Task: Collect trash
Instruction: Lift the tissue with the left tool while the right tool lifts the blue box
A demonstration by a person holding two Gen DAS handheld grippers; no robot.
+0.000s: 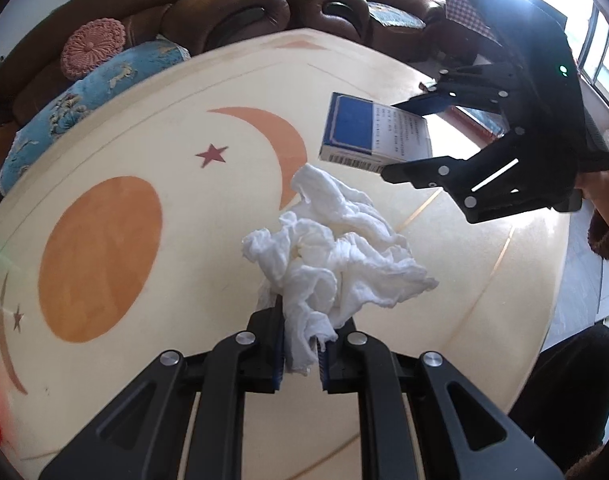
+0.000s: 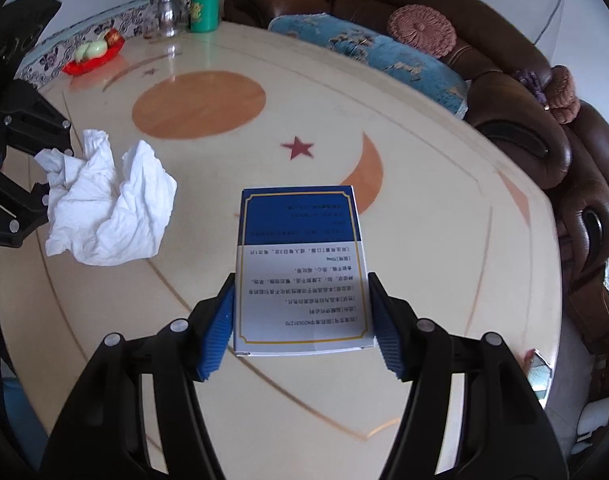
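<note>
One blue-and-white box (image 2: 302, 270), lengthwise along the right claw (image 2: 304, 320), blue end foremost.

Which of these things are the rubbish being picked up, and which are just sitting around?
Rubbish:
- crumpled white tissue, clamped in the left gripper
- blue-and-white box, held in the right gripper

Sitting around:
- green bottle
- glass jar
- red dish
- sofa cushions
</note>
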